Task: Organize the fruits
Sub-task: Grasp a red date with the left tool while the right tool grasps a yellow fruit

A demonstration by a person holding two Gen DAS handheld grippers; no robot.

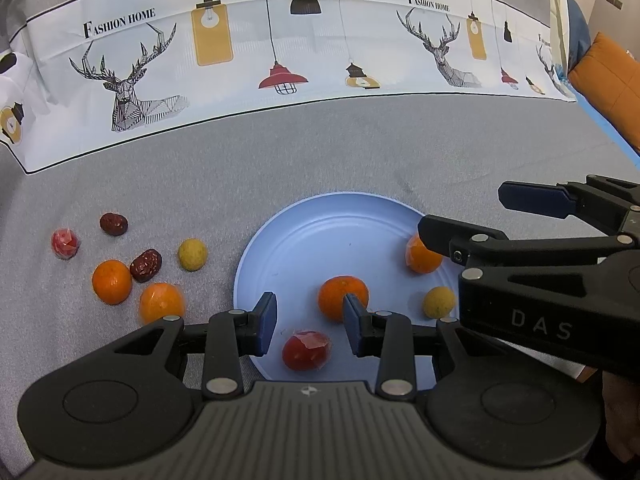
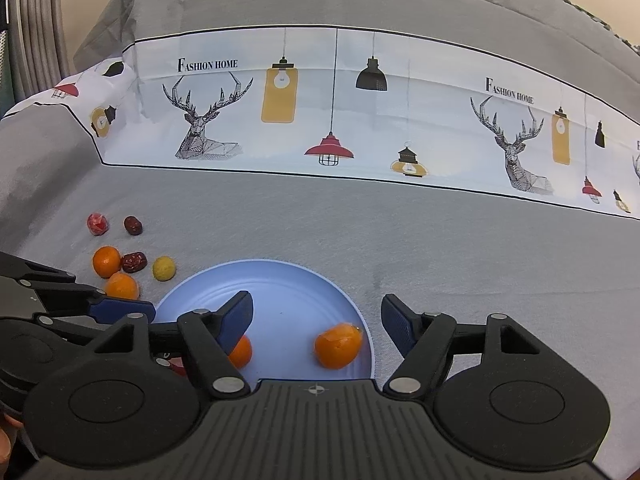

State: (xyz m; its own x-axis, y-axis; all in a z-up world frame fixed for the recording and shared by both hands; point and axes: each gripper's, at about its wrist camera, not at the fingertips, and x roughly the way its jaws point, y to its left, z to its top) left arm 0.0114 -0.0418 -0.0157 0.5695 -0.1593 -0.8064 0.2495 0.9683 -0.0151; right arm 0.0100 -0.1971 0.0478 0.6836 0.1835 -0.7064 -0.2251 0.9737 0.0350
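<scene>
Resting on the plate (image 1: 280, 248) are four fruits; six more (image 1: 112, 282) lie beyond its left edge, awaiting transfer. Right gripper (image 2: 316, 322) stands apart over an orange (image 2: 338, 346), apparently just deposited. Left gripper (image 1: 310, 320) hovers apart, empty.

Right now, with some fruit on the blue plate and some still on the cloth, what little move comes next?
Probably the left gripper, open and empty, swings left to the nearest orange on the cloth; the plate already holds four fruits.
</scene>
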